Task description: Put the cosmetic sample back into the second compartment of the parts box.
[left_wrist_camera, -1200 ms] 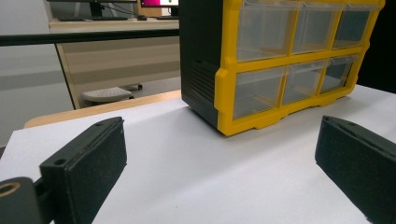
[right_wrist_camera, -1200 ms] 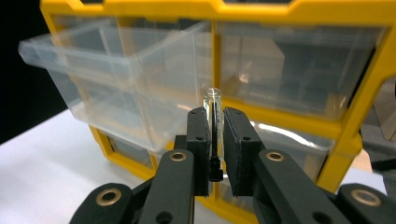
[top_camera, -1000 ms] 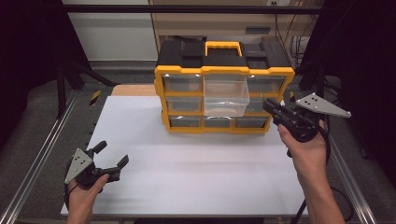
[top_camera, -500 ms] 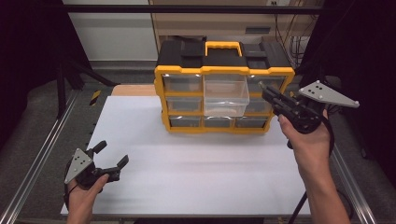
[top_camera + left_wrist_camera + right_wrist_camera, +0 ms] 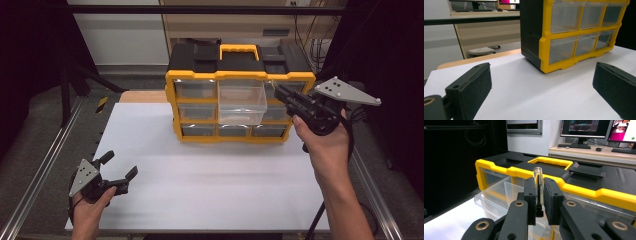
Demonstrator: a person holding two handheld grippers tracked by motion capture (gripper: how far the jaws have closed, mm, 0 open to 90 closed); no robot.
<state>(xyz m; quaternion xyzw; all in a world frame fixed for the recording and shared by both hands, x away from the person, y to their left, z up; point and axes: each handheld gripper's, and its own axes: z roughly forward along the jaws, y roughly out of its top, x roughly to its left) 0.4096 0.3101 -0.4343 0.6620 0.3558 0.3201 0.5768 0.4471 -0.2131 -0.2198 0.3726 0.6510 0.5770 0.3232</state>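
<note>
Right gripper point(image 5: 539, 195) clamped a clear vial point(image 5: 537, 182), its lower end hidden between the pads, above the open drawer point(image 5: 242, 102) at the organizer's point(image 5: 240, 75) 3 o'clock. Left gripper point(image 5: 117, 172) gaped empty.

Drawer cabinet point(image 5: 240, 107) blocks table point(image 5: 220, 180) rear, pulled-out drawer point(image 5: 242, 102) protruding, front seemingly open

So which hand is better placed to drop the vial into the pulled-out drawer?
The right. Its tongs are shut on the clear vial, just beside the open clear drawer of the yellow organizer. The left tongs are open, holding nothing, low at the near left of the white table.
</note>
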